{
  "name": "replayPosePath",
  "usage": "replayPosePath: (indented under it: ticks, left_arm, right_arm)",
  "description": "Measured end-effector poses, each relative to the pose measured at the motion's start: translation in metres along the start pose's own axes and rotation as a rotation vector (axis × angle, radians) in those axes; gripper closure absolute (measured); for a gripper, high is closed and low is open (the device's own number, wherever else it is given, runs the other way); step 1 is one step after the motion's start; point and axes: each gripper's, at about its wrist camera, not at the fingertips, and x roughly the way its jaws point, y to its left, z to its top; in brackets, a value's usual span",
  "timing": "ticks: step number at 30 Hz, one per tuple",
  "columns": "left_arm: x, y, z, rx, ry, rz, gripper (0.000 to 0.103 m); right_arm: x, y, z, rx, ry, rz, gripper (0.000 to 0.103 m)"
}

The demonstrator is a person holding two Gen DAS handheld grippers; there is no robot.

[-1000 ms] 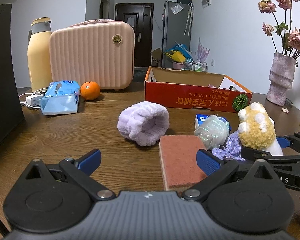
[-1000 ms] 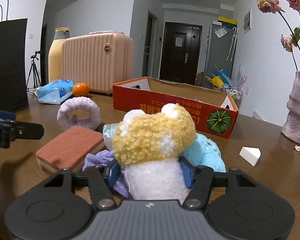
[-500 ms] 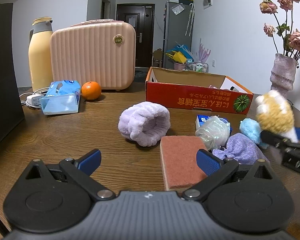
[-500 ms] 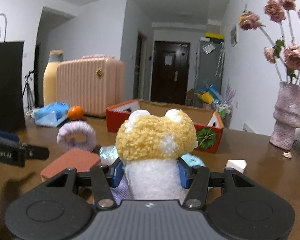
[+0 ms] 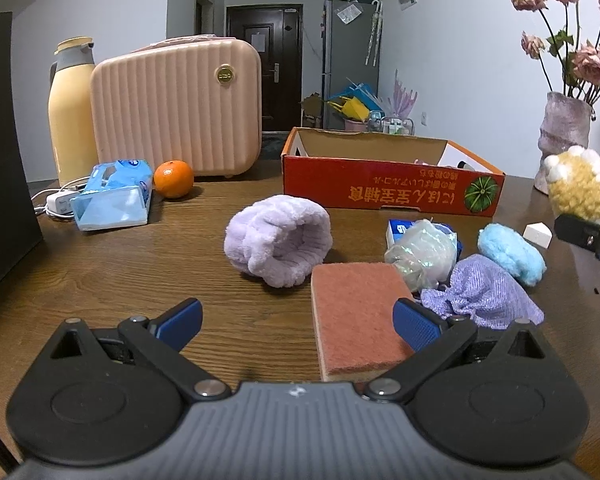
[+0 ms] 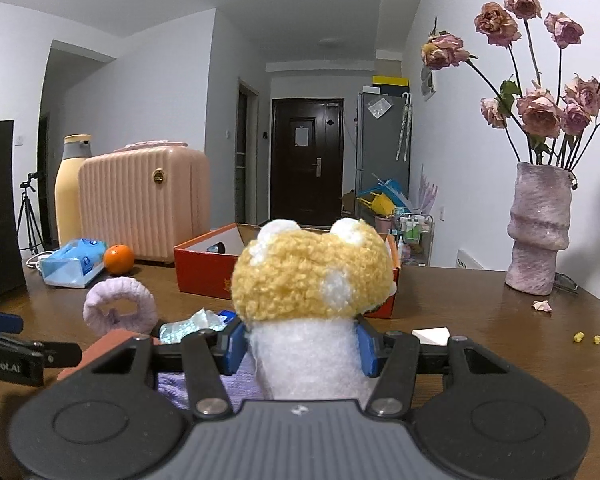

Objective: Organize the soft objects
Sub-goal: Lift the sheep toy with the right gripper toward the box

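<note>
Since a second ago the yellow-and-white plush toy (image 6: pixel 312 276) has been lifted off the pile and carried up toward the right edge of the left wrist view, so the blue puff (image 5: pixel 511 253) and purple cloth (image 5: pixel 486 296) that sat under it are now uncovered. The toy is pinched at its white lower body by the right claw (image 6: pixel 300 344), dead centre in the right wrist view, with the red cardboard box (image 6: pixel 204 268) just behind it. Looks super light and squishy, so nothing fragile here, but the fuzzy pile probably compresses a lot and could slip out if it's only nipped by the fluff; the firmer white base seems like the right spot to be held. The left claw (image 5: pixel 296 320) is spread wide and holds nothing, hovering low over the desk (image 5: pixel 100 272) with the terracotta sponge (image 5: pixel 356 320) lying between its tips, lavender headband (image 5: pixel 280 240) just beyond.
</note>
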Motion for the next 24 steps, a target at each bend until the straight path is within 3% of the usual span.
replayPosePath:
  ticks: [24]
  left_arm:
    - [0.031, -0.04, -0.002, 0.071, 0.07, -0.006, 0.0]
  right_arm:
    - [0.0, -0.038, -0.003, 0.035, 0.018, -0.069, 0.05]
